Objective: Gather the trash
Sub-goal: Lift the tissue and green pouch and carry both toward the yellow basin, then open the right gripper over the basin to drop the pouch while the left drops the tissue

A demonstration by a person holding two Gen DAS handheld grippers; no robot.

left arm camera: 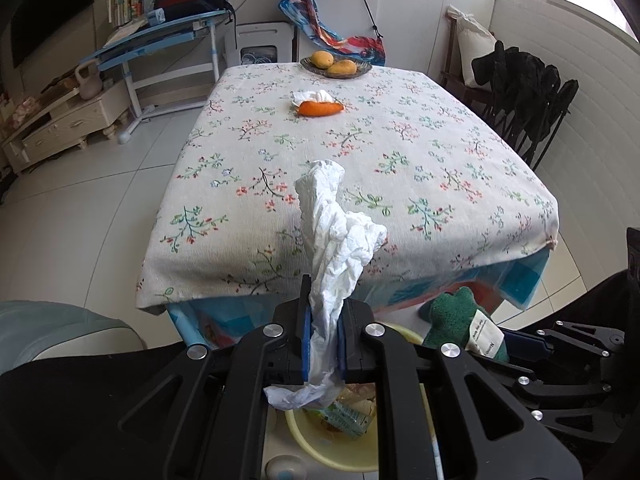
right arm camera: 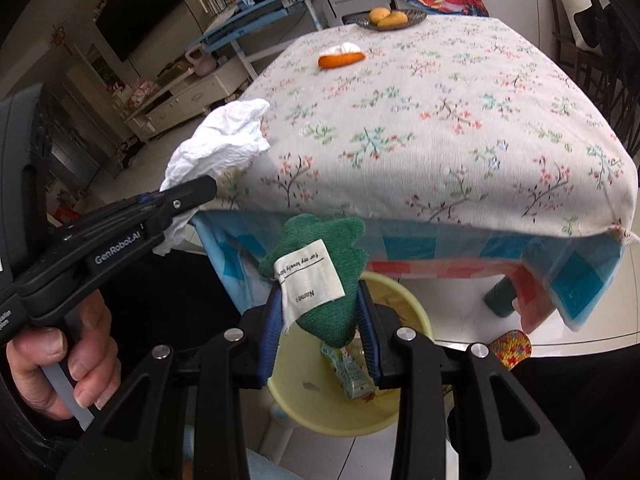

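Trash bin [right arm camera: 416,312] holding maybe a carton [right arm camera: 354,376], left gripper [left arm camera: 323,344] pinching tissue [left arm camera: 340,240], right gripper [right arm camera: 320,320] clamping green cloth [right arm camera: 324,300]

2 wrist fisheyes, both angled down across the desk

Each looks along its hand-held gripper from the near edge, close over the yellow bin [right arm camera: 344,408]; both share the floral desk [left arm camera: 360,152] and fruit plate [left arm camera: 336,67].

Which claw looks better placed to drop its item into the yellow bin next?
Probably the right claw: its green plush piece hangs directly over the yellow bin. The left claw, clamping the white tissue, also sits above the bin's near rim, so it is close.
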